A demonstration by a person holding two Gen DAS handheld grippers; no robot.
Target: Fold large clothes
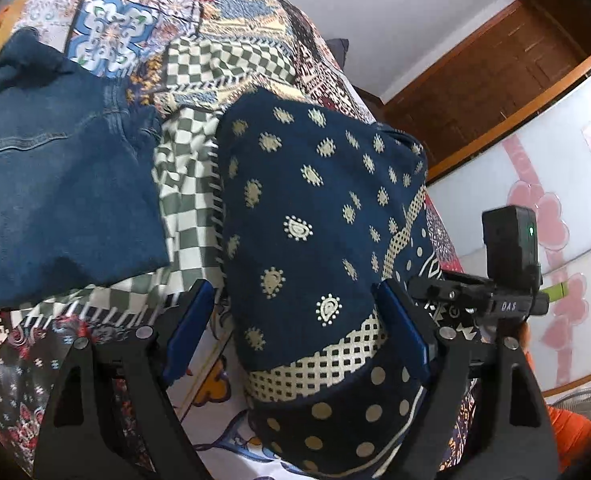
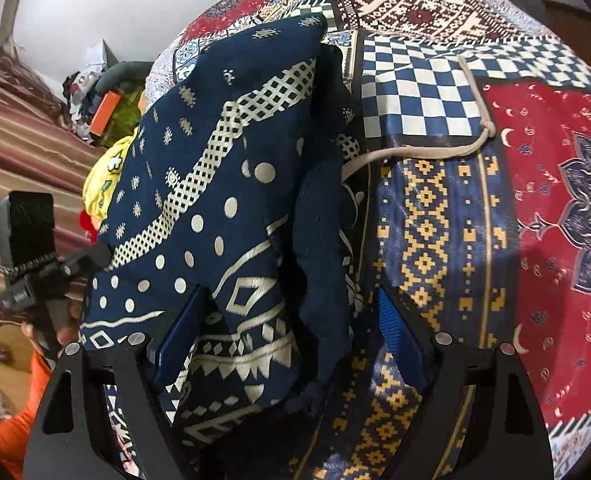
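Both claws hang spread over a bed, neither one pinching cloth. Largest in view is the patchwork bedspread, a quilt-like print of checks, red medallion panels and blue-and-yellow bands that covers the whole bed. On it lies the task's garment, a navy printed garment with cream paisley dots, a lattice band and polka dots; it is already gathered into a thick, rounded bundle rather than lying flat. Taking that bundle as the landmark: a folded pair of blue jeans lies just beside it on the left wrist view's left side, with a strip of checked bedspread between them, and a beige drawstring cord runs out from the bundle's far side across the blue check panel.

From the left claw the bundle lies straight ahead, its long axis running away along the fingers, and its near end sits between the wide-apart blue pads. From the right claw the bundle is ahead and to the left; a dark loose flap of it stands up between the parted jaws, the long axis again leading away.

My judgement: the left claw is better placed, centred on the near end, while the right sits at the bundle's edge, suited to tucking the loose flap.
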